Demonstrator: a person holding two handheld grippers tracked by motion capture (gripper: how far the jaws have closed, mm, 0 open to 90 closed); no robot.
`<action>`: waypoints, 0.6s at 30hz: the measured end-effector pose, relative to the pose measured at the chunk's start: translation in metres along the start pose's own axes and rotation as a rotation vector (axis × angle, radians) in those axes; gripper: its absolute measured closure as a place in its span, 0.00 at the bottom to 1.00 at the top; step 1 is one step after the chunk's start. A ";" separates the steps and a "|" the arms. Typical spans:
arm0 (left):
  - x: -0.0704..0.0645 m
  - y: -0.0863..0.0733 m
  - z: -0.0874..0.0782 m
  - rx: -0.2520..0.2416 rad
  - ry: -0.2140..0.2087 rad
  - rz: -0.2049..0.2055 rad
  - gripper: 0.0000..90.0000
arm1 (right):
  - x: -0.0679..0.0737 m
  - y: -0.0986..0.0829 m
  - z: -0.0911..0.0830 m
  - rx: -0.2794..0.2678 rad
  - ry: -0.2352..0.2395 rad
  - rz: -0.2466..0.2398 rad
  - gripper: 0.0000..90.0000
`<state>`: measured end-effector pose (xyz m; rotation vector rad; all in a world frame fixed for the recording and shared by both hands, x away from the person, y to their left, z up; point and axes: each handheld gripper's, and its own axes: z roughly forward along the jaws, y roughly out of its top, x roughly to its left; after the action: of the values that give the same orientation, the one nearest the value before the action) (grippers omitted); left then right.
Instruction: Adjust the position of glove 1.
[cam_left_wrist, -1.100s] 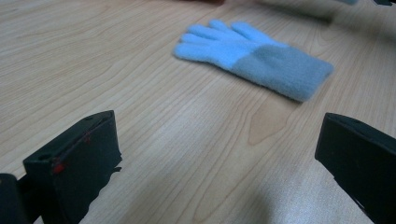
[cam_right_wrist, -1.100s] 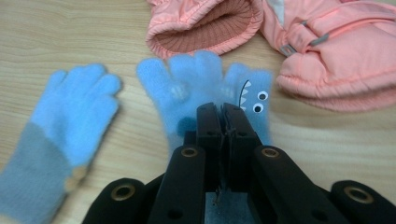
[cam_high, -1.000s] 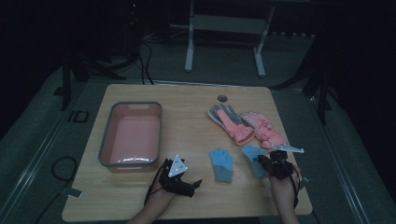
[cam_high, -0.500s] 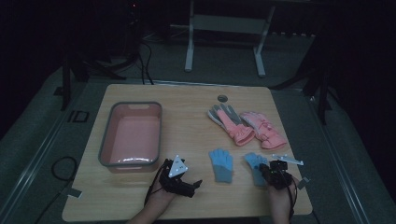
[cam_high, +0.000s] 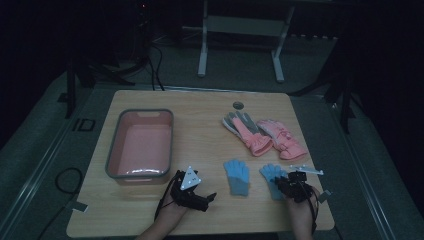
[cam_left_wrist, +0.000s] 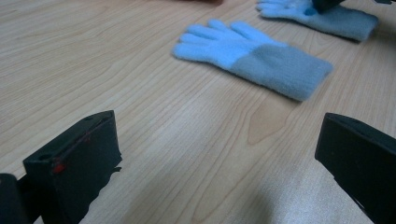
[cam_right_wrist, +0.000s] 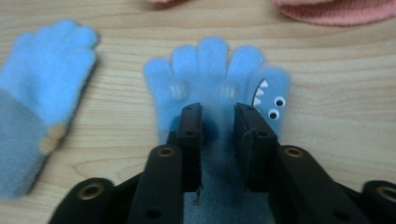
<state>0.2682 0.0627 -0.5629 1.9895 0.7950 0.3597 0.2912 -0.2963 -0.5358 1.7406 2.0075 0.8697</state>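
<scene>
Since a second ago I have drawn my right gripper (cam_high: 292, 186) back toward my edge of the table, and the blue glove with the shark face (cam_right_wrist: 219, 88) has come along with it; it now lies lower on the table than before, level with its mate. My left gripper (cam_high: 192, 192) has not shifted.

In the right gripper view my jaws stand close together over the palm of the shark glove, with a narrow gap between them and fabric showing in that gap; I cannot tell whether they are pinching it or just resting on it. The glove lies flat, its long axis running away from me, fingers pointing toward the far side of the table and cuff toward me under the gripper. The little eyes and teeth sit on the thumb side, to the right.

The other blue glove (cam_high: 236, 176) lies just beside it to the left, apart from it, fingers also pointing away and grey cuff toward me. My left gripper rests near the front edge with its jaws spread wide, nothing between them, facing that glove across bare wood.

The pink tub with a grey rim (cam_high: 116, 150) sits at the left of the table (cam_high: 200, 115), and I see nothing inside it. Two pink gloves (cam_high: 262, 132) lie side by side at the far right, angled fingers up and to the left. A small round disc (cam_high: 238, 105) sits beyond them.
</scene>
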 end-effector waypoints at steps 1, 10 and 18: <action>0.000 0.000 0.000 0.000 0.000 -0.001 0.00 | -0.001 0.002 -0.001 0.002 0.003 -0.012 0.77; 0.001 0.000 0.000 0.002 0.000 -0.005 0.00 | -0.012 0.021 -0.013 -0.002 0.117 -0.222 0.72; 0.001 0.000 0.000 0.003 -0.002 -0.009 0.00 | -0.026 0.040 -0.021 -0.010 0.278 -0.367 0.72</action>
<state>0.2692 0.0635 -0.5630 1.9884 0.8038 0.3515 0.3137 -0.3235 -0.4974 1.2367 2.3909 1.0320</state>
